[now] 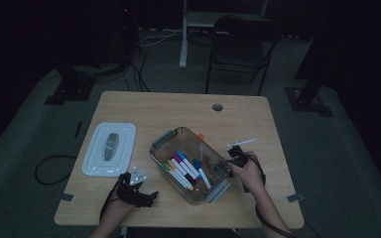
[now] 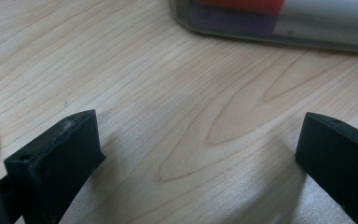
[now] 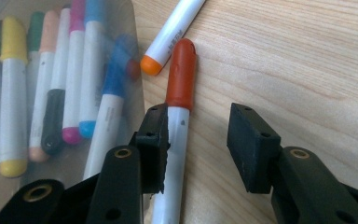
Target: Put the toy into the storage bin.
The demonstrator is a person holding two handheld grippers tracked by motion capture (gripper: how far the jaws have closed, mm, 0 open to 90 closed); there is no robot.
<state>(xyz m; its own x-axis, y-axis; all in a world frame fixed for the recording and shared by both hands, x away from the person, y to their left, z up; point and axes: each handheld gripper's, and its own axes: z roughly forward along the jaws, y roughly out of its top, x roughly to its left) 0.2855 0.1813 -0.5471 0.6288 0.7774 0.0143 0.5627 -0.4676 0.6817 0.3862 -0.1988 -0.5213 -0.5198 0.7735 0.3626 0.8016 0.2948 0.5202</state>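
while the left claw (image 2: 200, 154) rests agape on bare table (image 2: 168, 93) near the front edge, the right claw (image 3: 198, 140) straddles, unclosed, a red-capped marker (image 3: 181, 79) beside the bin (image 1: 191, 166); next, likely: pinch, lift.

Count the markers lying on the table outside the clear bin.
2, both beside the bin: a red-capped marker between the open right gripper jaws, and an orange-capped marker just beyond it. Others may be hidden behind the bin.

One clear bin (image 1: 191, 166) held about nine markers (image 3: 70, 74); two more markers (image 3: 179, 93) lay beside it, with one lid (image 1: 109, 148).
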